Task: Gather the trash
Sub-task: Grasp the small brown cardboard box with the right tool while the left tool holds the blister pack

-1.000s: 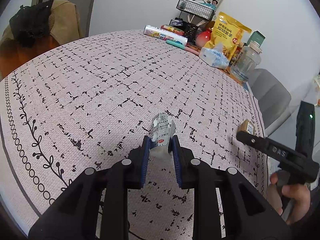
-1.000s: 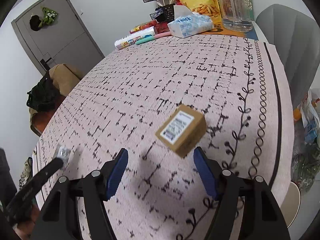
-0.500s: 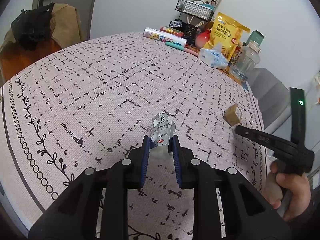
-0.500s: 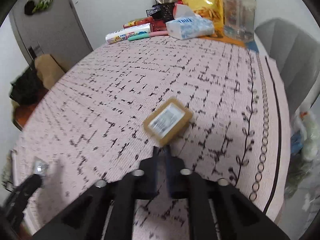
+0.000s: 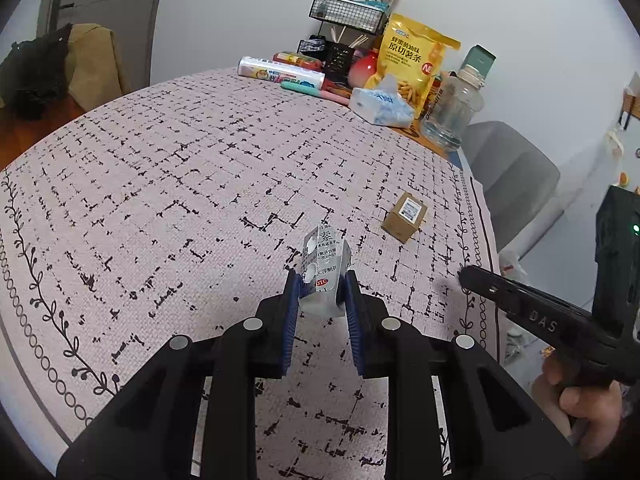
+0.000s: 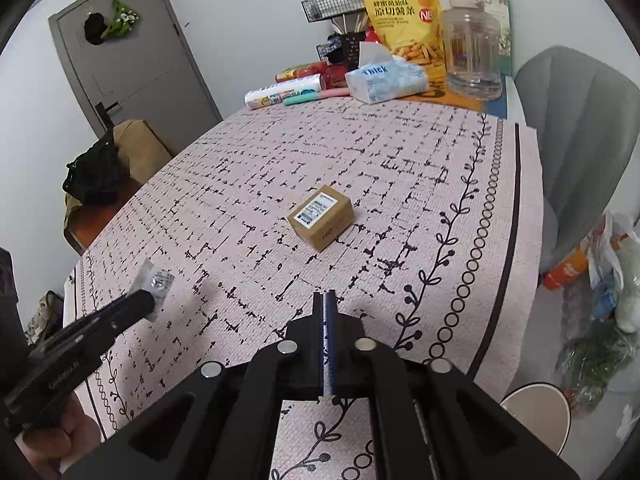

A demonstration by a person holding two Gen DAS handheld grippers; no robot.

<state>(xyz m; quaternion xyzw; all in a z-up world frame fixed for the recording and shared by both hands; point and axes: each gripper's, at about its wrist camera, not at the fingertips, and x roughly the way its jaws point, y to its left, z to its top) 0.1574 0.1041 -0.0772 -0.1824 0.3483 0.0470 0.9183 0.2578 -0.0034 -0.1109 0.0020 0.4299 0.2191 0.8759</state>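
The left gripper point(image 5: 320, 300) is clamped on a crumpled foil blister pack point(image 5: 325, 268), lifted clear of the patterned tablecloth point(image 5: 180, 184). The right gripper point(image 6: 325, 300) has its blue pads pressed together with nothing between them. The small cardboard box point(image 6: 322, 216) sits flat on the cloth, ahead of those closed tips and apart from them, on the side of the leafy border; the blister pack hangs well to the box's other side.

So what could go wrong? The box looks like the next piece of trash, and closed jaws can't take it. Pushed in like this, the tips would only nudge the box along the cloth, possibly toward the table edge and the grey chair point(image 6: 580, 128) beyond. The foil is the other worry: it's thin, squashed and held by its lower part only, so a quick swing could let it slide out of the pads. Beyond the box, the tissue pack point(image 6: 386, 80) isn't trash.
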